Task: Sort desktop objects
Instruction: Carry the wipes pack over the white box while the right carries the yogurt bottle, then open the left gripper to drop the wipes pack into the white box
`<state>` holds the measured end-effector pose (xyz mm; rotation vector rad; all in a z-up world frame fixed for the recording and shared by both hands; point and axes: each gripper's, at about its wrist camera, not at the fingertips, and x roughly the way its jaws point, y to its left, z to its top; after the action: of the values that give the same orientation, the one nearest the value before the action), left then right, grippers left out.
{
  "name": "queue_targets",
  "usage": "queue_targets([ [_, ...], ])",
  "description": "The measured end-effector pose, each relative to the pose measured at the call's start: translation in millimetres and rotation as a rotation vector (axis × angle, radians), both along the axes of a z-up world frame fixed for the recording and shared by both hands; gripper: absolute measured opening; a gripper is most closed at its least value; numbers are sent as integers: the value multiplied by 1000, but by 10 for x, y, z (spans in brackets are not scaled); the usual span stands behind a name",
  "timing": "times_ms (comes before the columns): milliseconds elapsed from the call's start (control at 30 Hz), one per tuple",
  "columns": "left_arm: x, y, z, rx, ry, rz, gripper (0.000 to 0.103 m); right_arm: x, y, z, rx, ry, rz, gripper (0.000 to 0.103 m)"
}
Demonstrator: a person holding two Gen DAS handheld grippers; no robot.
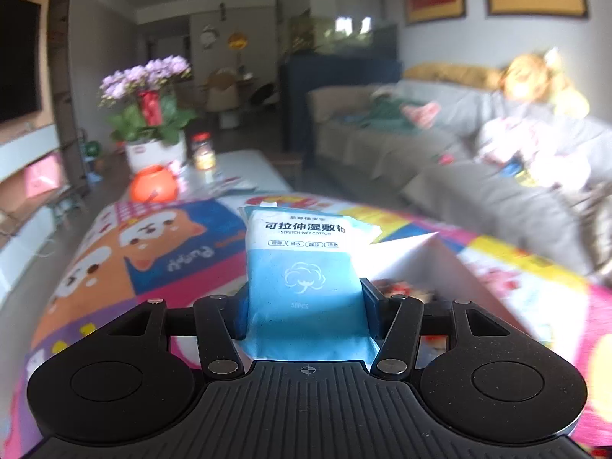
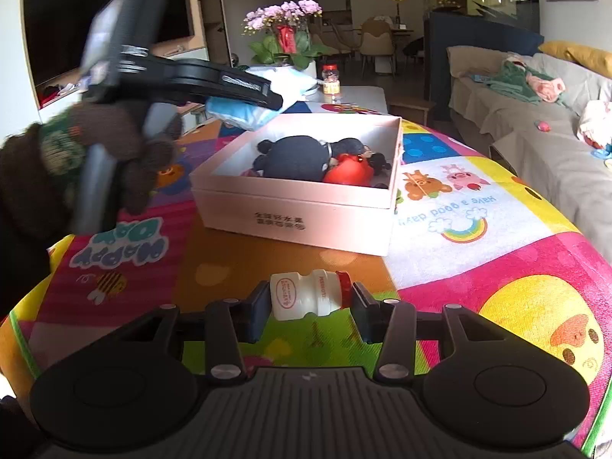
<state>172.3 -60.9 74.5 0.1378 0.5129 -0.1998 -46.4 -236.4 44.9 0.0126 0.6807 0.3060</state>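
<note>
Cotton pack (image 1: 302, 267) label shows only leftward; right view: box (image 2: 298, 206).

- The left tool (image 1: 306, 302) is matte black, with blue pads on the inner faces of its fingers (image 1: 370, 306).
- Its linkage bars are pinned with round silver screws, and two large round black discs flank a ribbed plate bearing a small crosshair mark.
- The right tool (image 2: 308, 308) has the same build: black fingers (image 2: 257, 315), silver screw heads, ribbed plate, twin discs.
- In the right wrist view, the person's left hand (image 2: 114, 153) wears a fuzzy brown knitted glove with a green and white patterned cuff.
</note>
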Motion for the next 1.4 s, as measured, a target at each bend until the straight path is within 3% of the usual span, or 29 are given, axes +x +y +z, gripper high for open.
queue_targets([
  [200, 1, -71, -196, 106, 31, -33, 59, 117, -25, 32, 7, -19, -2, 44],
  [333, -127, -198, -169, 100, 36, -134, 59, 199, -71, 116, 25, -56, -12, 44],
  [500, -153, -226, -173, 88, 49, -162, 70, 266, -126, 249, 12, -99, -41, 44],
  [533, -182, -208, -161, 82, 46, -166, 77, 268, -137, 264, 7, -104, -46, 44],
  [567, -226, -176, -138, 67, 42, -173, 89, 271, -150, 274, 3, -108, -52, 44],
  [633, -353, -112, -90, 29, 19, -183, 97, 292, -184, 285, -1, -105, -63, 44],
  [867, -945, 165, -15, -39, -96, -162, 100, 508, -107, 366, -33, -103, -52, 44],
  [1133, -1250, 589, -265, -126, -36, -83, 101, 1413, 137, 632, -57, -103, -35, 45],
  [1167, -1260, 654, -299, -148, -27, -61, 101, 1557, 149, 637, -56, -98, -46, 49],
  [1233, -1281, 774, -376, -205, 1, -32, 101, 1839, 164, 640, -69, -71, -66, 53],
  [1400, -1317, 893, -531, -286, 39, -29, 101, 2150, 210, 663, -29, 15, -76, 53],
])
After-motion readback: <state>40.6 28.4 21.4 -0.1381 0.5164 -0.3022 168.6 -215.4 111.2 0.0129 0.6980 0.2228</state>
